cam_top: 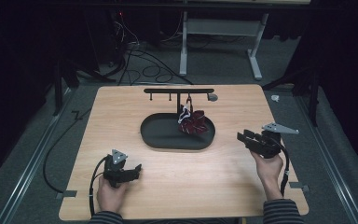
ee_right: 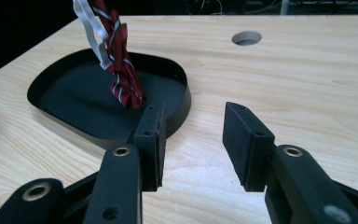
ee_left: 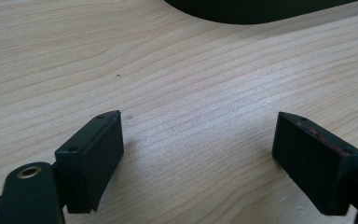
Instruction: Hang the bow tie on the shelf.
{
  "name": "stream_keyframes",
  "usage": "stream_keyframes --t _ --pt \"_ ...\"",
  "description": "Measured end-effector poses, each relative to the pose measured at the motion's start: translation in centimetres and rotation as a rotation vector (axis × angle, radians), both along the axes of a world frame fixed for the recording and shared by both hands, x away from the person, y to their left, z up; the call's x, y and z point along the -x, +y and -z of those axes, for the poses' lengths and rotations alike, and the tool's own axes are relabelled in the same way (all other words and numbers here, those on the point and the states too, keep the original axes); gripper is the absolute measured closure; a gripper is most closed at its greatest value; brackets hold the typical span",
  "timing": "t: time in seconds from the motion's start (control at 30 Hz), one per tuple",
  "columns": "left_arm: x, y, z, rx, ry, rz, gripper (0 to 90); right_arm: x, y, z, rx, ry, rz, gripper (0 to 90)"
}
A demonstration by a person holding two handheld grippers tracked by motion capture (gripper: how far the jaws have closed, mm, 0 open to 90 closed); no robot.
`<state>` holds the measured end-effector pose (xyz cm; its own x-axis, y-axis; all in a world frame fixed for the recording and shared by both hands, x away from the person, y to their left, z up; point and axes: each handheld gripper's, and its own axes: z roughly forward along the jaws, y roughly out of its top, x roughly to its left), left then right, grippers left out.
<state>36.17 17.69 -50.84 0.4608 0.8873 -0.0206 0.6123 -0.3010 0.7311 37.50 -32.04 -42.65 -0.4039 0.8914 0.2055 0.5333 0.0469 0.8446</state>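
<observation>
We take the black oval tray (cam_top: 154, 135) as our landmark, sitting toward the far middle of the wooden table (cam_top: 121, 196). A black rack (cam_top: 179, 91) with a crossbar and small pegs rises from the tray's far edge, and from one of those pegs hangs a dark red striped cloth (cam_top: 193, 122) by a white loop (cam_top: 184, 113). The cloth's long axis runs top to bottom, and its lower end bunches over the right part of the tray floor; we cannot tell whether it rests there or hangs just clear.

Our right gripper (cam_top: 243, 137) sits just off the tray's right end, and in the right gripper view its fingers (ee_right: 151, 140) stand apart with nothing between them, the tray rim just beyond the left one. From there the cloth (ee_right: 121, 70) lies ahead and to the left, across the rim and higher than the fingertips.

Our left gripper (cam_top: 137, 168) rests near the tray's near-left side, farther from the cloth, with the whole tray between them. Its fingers (ee_left: 95, 154) are spread wide over bare wood.

So we judge the right hand the nearer one: the reach would go over the rim and leftward, meeting the hanging cloth from its side.
</observation>
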Motion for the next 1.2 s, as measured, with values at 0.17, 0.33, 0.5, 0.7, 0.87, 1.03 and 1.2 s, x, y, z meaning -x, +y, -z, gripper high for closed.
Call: stream_keyframes --t 0.17,0.33,0.5,0.7,0.87,1.03,1.2 --pt "0.0 0.0 0.0 0.000 0.000 0.000 16.8 0.0 0.2 1.1 0.001 0.023 0.003 61.4" --pt "0.0 0.0 0.0 0.000 0.000 0.000 16.8 0.1 0.5 2.1 0.007 0.042 0.003 61.5" --pt "0.0 0.0 0.0 0.000 0.000 0.000 16.8 0.2 0.7 2.8 0.012 0.056 0.002 61.5" --pt "0.0 0.0 0.0 0.000 0.000 0.000 16.8 0.2 0.8 3.6 0.021 0.072 0.004 61.5" --pt "0.0 0.0 0.0 0.000 0.000 0.000 16.8 0.2 1.0 4.3 0.029 0.086 0.003 61.5" --pt "0.0 0.0 0.0 0.000 0.000 0.000 16.8 0.2 1.3 5.0 0.051 0.089 0.008 61.4" --pt "0.0 0.0 0.0 0.000 0.000 0.000 16.8 0.2 1.9 6.0 0.087 0.111 0.013 60.4"
